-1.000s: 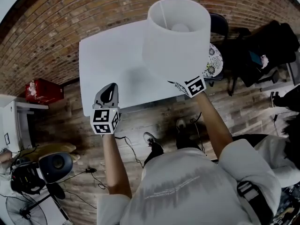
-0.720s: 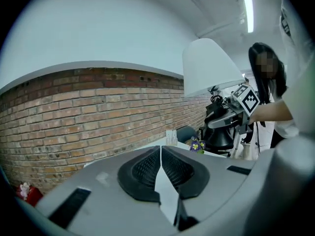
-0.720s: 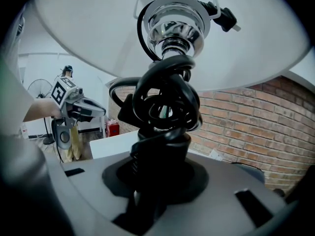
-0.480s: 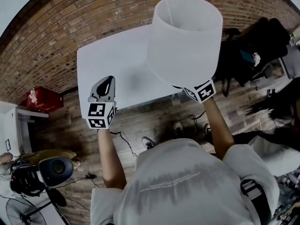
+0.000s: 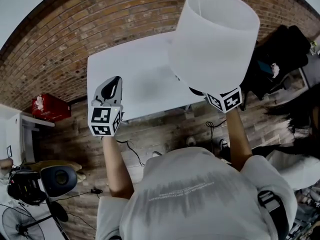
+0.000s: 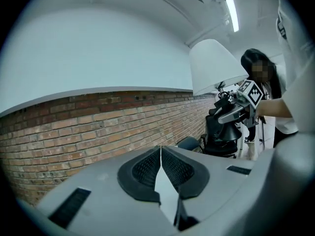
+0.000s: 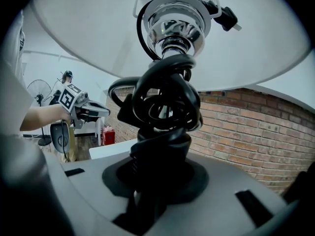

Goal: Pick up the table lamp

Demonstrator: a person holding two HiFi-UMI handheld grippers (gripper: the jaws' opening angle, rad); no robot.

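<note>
White-shaded table lamp (image 5: 215, 39) clamped in right tongs (image 7: 155, 167), left tongs (image 6: 161, 154) closed, empty

Your shirt (image 5: 195, 199): white, short sleeves, faint grey print band across back. Dark strap (image 5: 272, 211) with buckle at your right shoulder. Your left gripper (image 6: 161, 170) and right gripper (image 7: 156, 156): grey moulded shells, black ribbed pads (image 6: 142, 171), dark slot recesses. Black-and-white square-marker cube (image 5: 104, 122) on each.

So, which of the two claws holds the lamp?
The right claw, shut on the table lamp by its black stem; the left claw is shut, empty.
</note>
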